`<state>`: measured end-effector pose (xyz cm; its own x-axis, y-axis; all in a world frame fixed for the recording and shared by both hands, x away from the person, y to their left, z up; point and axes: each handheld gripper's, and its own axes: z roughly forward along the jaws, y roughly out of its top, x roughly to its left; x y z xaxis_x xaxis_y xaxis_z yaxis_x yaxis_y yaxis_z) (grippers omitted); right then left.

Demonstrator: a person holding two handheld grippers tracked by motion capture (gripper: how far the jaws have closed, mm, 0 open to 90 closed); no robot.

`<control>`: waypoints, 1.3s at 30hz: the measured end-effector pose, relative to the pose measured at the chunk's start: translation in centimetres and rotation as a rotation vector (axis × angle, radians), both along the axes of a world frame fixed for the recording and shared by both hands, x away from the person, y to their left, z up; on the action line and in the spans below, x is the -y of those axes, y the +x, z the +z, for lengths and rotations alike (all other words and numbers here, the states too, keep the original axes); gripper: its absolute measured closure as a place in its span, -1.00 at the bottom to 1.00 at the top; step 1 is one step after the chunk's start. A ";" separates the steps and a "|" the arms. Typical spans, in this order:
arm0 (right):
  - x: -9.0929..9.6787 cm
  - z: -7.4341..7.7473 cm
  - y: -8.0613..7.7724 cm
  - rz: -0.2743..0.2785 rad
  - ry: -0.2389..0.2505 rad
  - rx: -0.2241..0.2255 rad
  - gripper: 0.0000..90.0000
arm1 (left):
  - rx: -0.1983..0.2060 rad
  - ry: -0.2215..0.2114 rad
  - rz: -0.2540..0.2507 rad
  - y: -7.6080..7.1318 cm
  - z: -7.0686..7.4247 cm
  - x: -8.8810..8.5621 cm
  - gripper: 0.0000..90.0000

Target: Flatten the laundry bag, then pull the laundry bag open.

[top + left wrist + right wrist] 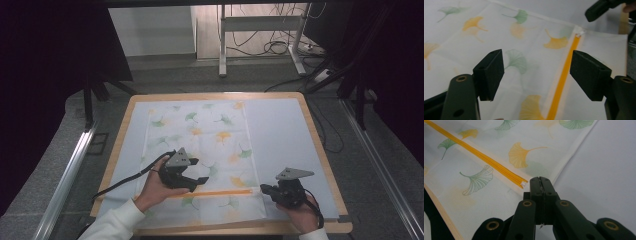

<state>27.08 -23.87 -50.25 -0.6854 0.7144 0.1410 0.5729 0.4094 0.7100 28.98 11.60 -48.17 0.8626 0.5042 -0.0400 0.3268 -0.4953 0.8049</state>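
**High view: two grippers at one zipped ginkgo-print bag**

High view first, nearest edge: two hands came in from below, each sleeve cut off by the frame. The left gripper (200, 181) stood released, its jaws wide apart over the orange zipper (220, 192) of the single ginkgo-print mesh bag (200, 150), touching nothing that could be made out. The right gripper (263, 188) was clenched at the zipper's right end; whether it pinched the pull tab (524, 184) or only the bag's edge was hidden behind its own jaws. The bag lay flat on a pale mat (280, 135) over one wooden table (320, 150). Farther off, a metal desk frame (260, 35) and tangled cables (272, 47) stood on the floor.
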 end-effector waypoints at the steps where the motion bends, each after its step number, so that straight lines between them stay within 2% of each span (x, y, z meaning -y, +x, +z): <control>1: 0.0 0.0 0.0 -0.001 0.001 0.003 0.98 | 0.000 0.003 -0.009 -0.2 0.0 0.3 -0.39; 2: 0.2 0.1 0.0 -0.004 0.003 0.000 0.98 | 0.000 0.003 -0.015 -0.4 0.0 0.5 -0.38; 3: 0.2 0.0 0.0 -0.004 0.002 0.000 0.98 | -0.017 -0.014 -0.023 -0.6 -0.1 0.7 -0.38; 16: 0.9 -0.2 -1.0 -0.023 0.011 -0.012 0.98 | -0.031 -0.021 -0.013 -0.2 -0.4 1.1 -0.35; 17: 1.0 -0.3 -1.4 -0.023 0.010 -0.012 0.98 | -0.006 0.006 -0.013 -0.4 -0.2 1.4 -0.35; 22: 1.0 -0.3 -2.2 -0.015 0.012 -0.010 0.98 | -0.004 0.001 -0.044 -0.8 0.0 2.4 -0.32; 23: 0.9 -0.4 -2.5 -0.009 0.008 -0.017 0.98 | 0.010 0.027 -0.054 -0.9 -0.1 3.1 -0.32; 24: 0.9 -0.5 -2.6 -0.009 0.004 -0.019 0.98 | 0.012 0.033 -0.061 -0.9 -0.2 3.4 -0.31; 26: 0.8 -0.6 -2.7 -0.005 0.004 -0.023 0.98 | 0.011 0.029 -0.069 -1.0 -0.3 3.7 -0.29; 27: 0.8 -0.7 -2.8 -0.003 0.002 -0.028 0.98 | -0.008 0.017 -0.073 -0.8 -0.5 4.0 -0.29; 30: 0.8 -0.7 -2.9 -0.002 0.004 -0.030 0.98 | -0.009 0.026 -0.061 -0.6 -0.8 4.1 -0.28; 33: 0.7 -0.7 -2.9 0.002 0.008 -0.027 0.98 | -0.016 0.014 -0.060 -0.3 -0.8 4.2 -0.27; 35: 0.7 -0.7 -2.9 0.006 0.006 -0.027 0.98 | -0.017 0.022 -0.061 -0.3 -0.7 4.2 -0.27; 37: 0.5 -0.7 -2.9 0.012 0.006 -0.025 0.98 | 0.013 0.057 -0.069 -0.4 -0.6 4.7 -0.27; 39: 0.3 -0.7 -2.9 0.017 0.004 -0.029 0.98 | 0.010 0.047 -0.100 -0.5 -0.4 5.7 -0.27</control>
<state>24.14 -24.21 -50.99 -0.6929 0.7021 0.1640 0.5863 0.4163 0.6949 28.46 5.89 -48.60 0.9088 0.4171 -0.0098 0.2663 -0.5619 0.7832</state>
